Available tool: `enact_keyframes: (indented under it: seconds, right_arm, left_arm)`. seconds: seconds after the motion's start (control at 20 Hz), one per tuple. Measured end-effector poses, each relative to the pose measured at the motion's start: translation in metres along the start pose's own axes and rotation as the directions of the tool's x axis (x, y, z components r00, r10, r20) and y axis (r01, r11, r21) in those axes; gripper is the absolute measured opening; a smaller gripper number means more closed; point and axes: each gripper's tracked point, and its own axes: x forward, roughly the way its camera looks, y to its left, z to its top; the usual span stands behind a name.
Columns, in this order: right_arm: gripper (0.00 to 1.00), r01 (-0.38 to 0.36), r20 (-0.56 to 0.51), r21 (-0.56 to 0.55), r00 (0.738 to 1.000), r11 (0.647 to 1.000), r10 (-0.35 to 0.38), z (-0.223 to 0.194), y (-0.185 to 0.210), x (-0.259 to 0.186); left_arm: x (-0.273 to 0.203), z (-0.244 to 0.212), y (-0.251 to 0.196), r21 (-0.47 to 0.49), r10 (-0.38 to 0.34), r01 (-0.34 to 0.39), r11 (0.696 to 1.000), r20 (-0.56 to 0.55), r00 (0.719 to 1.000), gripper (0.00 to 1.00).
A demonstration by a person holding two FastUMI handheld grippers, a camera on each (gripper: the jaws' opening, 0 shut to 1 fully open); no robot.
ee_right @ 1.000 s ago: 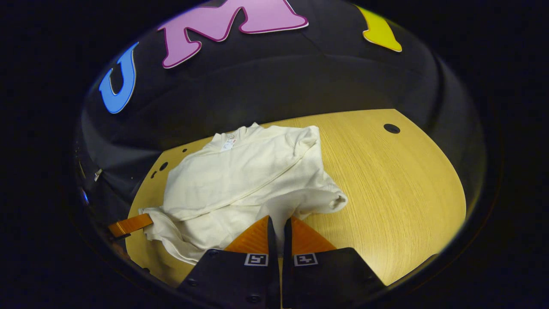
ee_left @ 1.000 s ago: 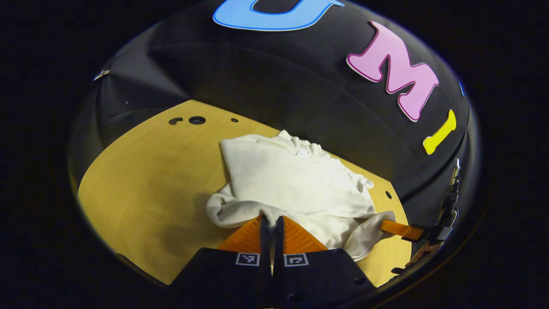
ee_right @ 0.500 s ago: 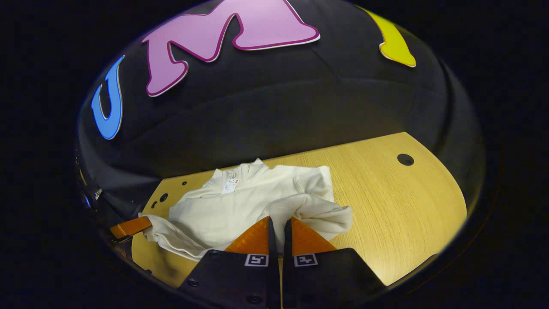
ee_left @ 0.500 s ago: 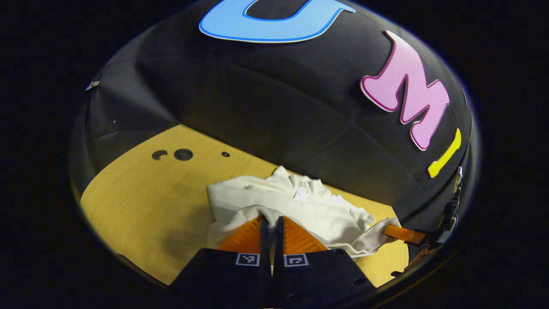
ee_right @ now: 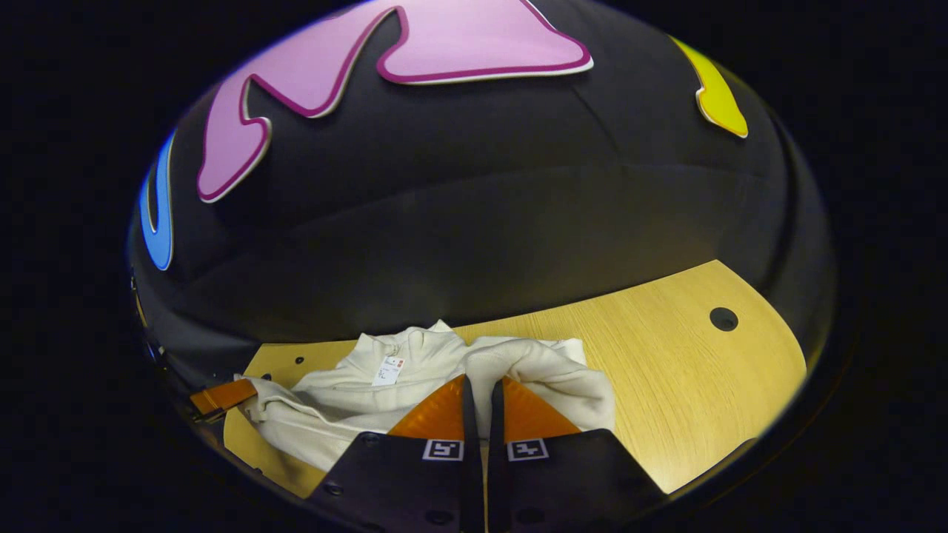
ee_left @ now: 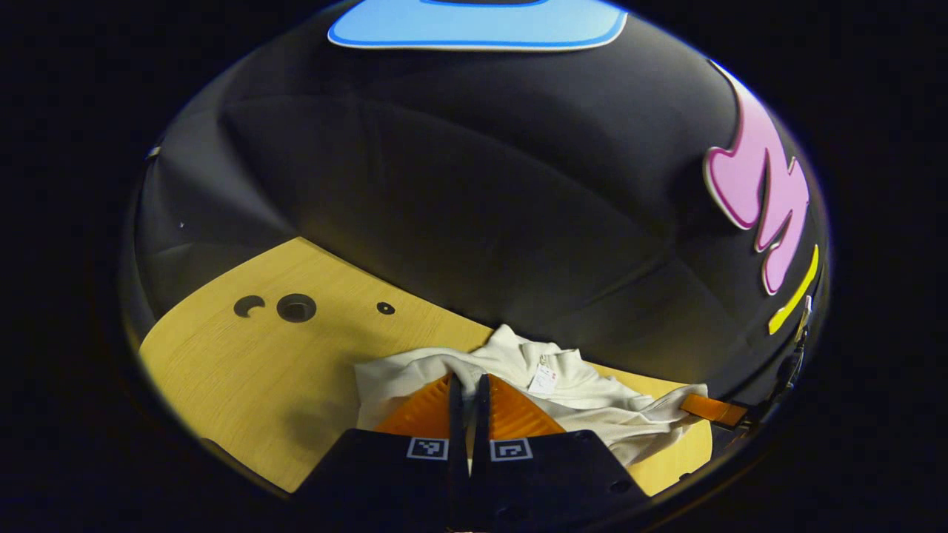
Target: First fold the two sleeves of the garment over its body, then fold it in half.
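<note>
Cream-white knit garment (ee_left: 585, 400) lies bunched on the far part of the light wooden worktop (ee_left: 244, 363), close to the black cloth wall (ee_left: 459, 192). Its collar, with a small white tag (ee_right: 387, 370), points toward that wall. The left tool (ee_left: 466, 385) has its 2 orange fingers (ee_left: 426, 407) drawn together with a fold of the cream fabric pinched between them. The right tool (ee_right: 482, 386) likewise has its 2 orange fingers (ee_right: 537, 414) closed on a rounded hump of the fabric (ee_right: 541, 370).

The left gripper view takes in the worktop's left stretch, with 3 dark holes (ee_left: 296, 307), and at the far right the other tool's orange finger touching the garment's edge. The right gripper view takes in the bare right stretch of the worktop (ee_right: 666, 385) with 1 round hole (ee_right: 723, 319), and at the far left the other tool's orange finger against the cloth. How flat the layers under the lifted fabric lie cannot be told.
</note>
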Motion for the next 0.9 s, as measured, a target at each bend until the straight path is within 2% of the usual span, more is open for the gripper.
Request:
enact_keyframes:
  seconds: [0.1,0.2,0.25,0.3,0.4,0.5,0.55,0.6,0.65,0.7,0.75,0.8,0.9]
  right_arm:
    - [0.07,0.013,0.0,0.023,1.0,1.0,-0.013,-0.002,-0.004,0.016]
    - [0.13,0.032,0.004,0.014,0.999,0.999,-0.032,-0.007,-0.007,0.028]
    - [0.05,0.044,0.014,0.001,0.999,0.999,-0.044,-0.007,-0.01,0.034]
    - [0.2,0.053,0.022,-0.01,0.998,0.999,-0.053,-0.006,-0.012,0.038]
    - [0.25,0.067,0.042,-0.027,0.997,0.997,-0.066,-0.002,-0.015,0.042]
    - [0.35,0.07,0.078,-0.038,0.995,0.997,-0.067,0.011,-0.016,0.039]
    - [0.47,0.066,0.089,-0.043,0.994,0.997,-0.062,0.013,-0.016,0.038]
    - [0.67,0.063,0.093,-0.051,0.994,0.997,-0.058,0.016,-0.016,0.033]
    - [0.82,0.056,0.095,-0.062,0.994,0.997,-0.05,0.017,-0.015,0.03]
    - [0.75,0.053,0.095,-0.078,0.994,0.996,-0.046,0.017,-0.014,0.025]
    - [0.74,0.05,0.096,-0.099,0.995,0.994,-0.04,0.019,-0.013,0.019]
    - [0.94,0.054,0.106,-0.124,0.994,0.991,-0.041,0.022,-0.011,0.012]
    - [0.98,0.064,0.176,-0.173,0.984,0.983,-0.033,0.041,-0.003,-0.007]
  left_arm:
    - [0.024,0.004,-0.003,0.012,0.01,-0.01,1.0,-0.01,1.0,0.06]
    - [0.045,0.005,0.0,0.055,0.018,-0.018,0.998,-0.005,1.0,0.06]
    - [0.053,0.005,0.002,0.081,0.025,-0.024,0.996,-0.001,1.0,0.06]
    - [0.059,0.004,0.004,0.11,0.032,-0.032,0.993,0.002,0.999,0.07]
    - [0.065,0.005,0.009,0.191,0.045,-0.045,0.981,0.003,0.999,0.09]
    - [0.066,0.004,0.007,0.253,0.047,-0.045,0.966,-0.002,0.999,0.21]
    - [0.066,0.004,0.006,0.264,0.05,-0.048,0.963,0.0,0.999,0.23]
    - [0.063,0.007,0.002,0.26,0.047,-0.048,0.964,0.009,0.999,0.4]
    - [0.059,0.013,-0.003,0.255,0.041,-0.047,0.966,0.03,0.999,0.53]
    - [0.056,0.023,-0.007,0.257,0.038,-0.052,0.965,0.059,0.998,0.67]
    - [0.046,0.038,-0.008,0.276,0.047,-0.072,0.959,0.095,0.994,0.8]
    - [0.037,0.053,-0.008,0.302,0.06,-0.099,0.948,0.135,0.989,0.97]
    - [0.017,0.078,-0.014,0.338,0.055,-0.118,0.934,0.19,0.98,0.97]
